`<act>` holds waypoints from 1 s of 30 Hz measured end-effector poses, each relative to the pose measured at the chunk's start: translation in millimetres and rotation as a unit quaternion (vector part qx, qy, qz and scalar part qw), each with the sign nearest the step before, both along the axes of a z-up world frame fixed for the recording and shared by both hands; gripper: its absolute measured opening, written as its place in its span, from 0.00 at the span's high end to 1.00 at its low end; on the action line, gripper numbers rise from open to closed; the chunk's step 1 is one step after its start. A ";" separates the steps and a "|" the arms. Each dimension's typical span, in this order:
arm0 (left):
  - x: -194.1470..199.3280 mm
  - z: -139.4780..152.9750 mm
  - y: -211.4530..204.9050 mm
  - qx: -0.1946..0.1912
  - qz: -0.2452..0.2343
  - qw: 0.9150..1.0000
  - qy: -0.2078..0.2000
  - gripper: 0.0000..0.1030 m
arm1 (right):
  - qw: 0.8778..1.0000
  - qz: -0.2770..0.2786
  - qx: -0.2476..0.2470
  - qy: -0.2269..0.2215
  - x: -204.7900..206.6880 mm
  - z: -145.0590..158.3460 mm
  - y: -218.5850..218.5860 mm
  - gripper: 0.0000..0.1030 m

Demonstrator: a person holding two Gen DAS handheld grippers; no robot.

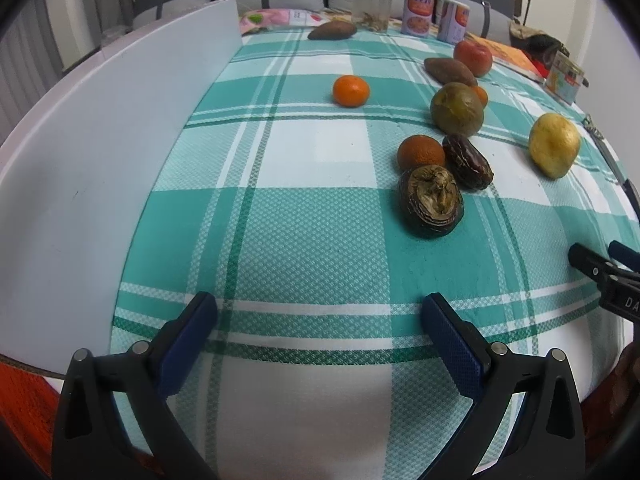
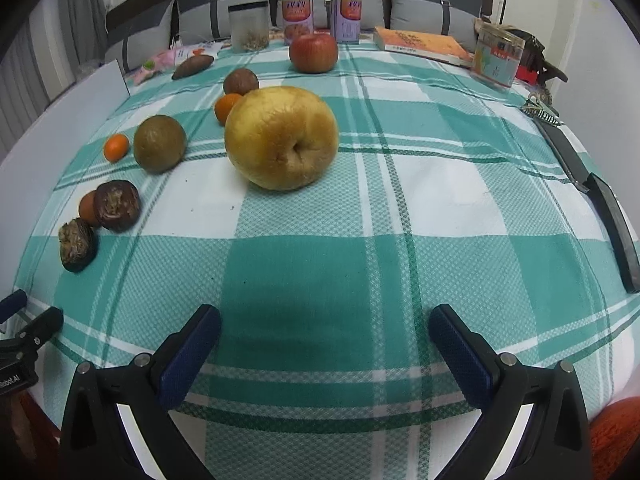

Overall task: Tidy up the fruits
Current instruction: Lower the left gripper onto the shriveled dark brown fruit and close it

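Left gripper (image 1: 320, 312): released, empty, frame bottom.
Right gripper (image 2: 326, 324): released, empty.
Yellow pear (image 2: 281, 137): centre frame, on checked tablecloth (image 2: 360, 216).

A table is seen covered by a green-and-white plaid cloth (image 2: 320, 264). Near its middle a yellow pear (image 2: 281, 137) is laid, with a red apple (image 2: 313, 53) behind it. To the left, a green-brown fruit (image 2: 159, 143), small oranges (image 2: 116, 147) and two shrivelled dark fruits (image 2: 117, 205) are scattered. A white board (image 1: 100, 184) is stood along the left edge. Two cans (image 2: 297, 13), a jar (image 2: 249, 26) and a book (image 2: 424, 45) are lined up at the far edge.
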State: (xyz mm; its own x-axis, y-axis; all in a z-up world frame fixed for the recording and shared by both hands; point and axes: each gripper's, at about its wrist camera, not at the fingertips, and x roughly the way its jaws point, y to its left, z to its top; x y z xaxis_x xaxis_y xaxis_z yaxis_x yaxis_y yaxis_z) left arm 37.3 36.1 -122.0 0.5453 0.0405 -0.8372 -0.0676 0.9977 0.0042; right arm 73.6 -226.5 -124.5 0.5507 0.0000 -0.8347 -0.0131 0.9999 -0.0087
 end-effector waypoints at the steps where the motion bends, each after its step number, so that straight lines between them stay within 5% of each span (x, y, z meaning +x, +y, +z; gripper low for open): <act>1: -0.6 -0.2 -0.4 0.001 0.000 1.000 -0.003 0.00 | 1.000 0.001 0.000 0.000 -0.1 -0.4 -0.1 0.00; 5: 11.0 7.2 -2.2 0.003 -0.020 1.000 0.016 0.02 | 1.000 0.000 -0.001 -0.004 -1.6 -0.8 0.0 0.00; 8: 20.0 19.0 -13.6 -0.029 -0.073 0.997 -0.011 0.02 | 1.000 0.001 -0.001 -0.004 -1.2 -1.1 0.6 0.00; 14: 47.4 16.3 -33.0 -0.062 -0.104 0.993 -0.007 0.06 | 1.000 0.005 0.000 -0.004 -2.5 -1.4 0.6 0.00; 16: 52.9 11.6 -39.7 -0.060 -0.115 0.991 -0.002 0.44 | 1.000 0.007 0.000 -0.003 -2.7 -1.3 0.5 0.00; 18: 55.3 11.4 -40.9 -0.044 -0.123 0.991 -0.006 0.45 | 1.000 0.008 0.001 -0.002 -2.9 -1.3 0.6 0.00; 19: 55.9 11.5 -41.7 -0.045 -0.127 0.991 -0.006 0.54 | 1.000 0.008 0.001 -0.002 -2.9 -1.3 0.7 0.00; 26: 41.3 13.5 -24.1 -0.070 -0.117 0.991 -0.002 0.58 | 1.000 0.014 0.020 0.000 -2.7 0.0 -4.1 0.00; 30: 32.3 15.7 -8.4 -0.078 -0.107 0.991 0.001 0.58 | 0.997 0.018 0.080 -0.008 10.2 14.7 -15.2 0.00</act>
State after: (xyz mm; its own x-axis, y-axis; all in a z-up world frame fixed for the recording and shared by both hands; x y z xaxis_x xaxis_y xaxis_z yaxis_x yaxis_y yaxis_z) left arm 69.6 27.7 -106.3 0.5258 -0.2060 -0.8253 0.1461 0.9777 -0.1510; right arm 83.8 -241.7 -109.9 0.5610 0.1524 -0.8137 -0.0493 0.9873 0.1509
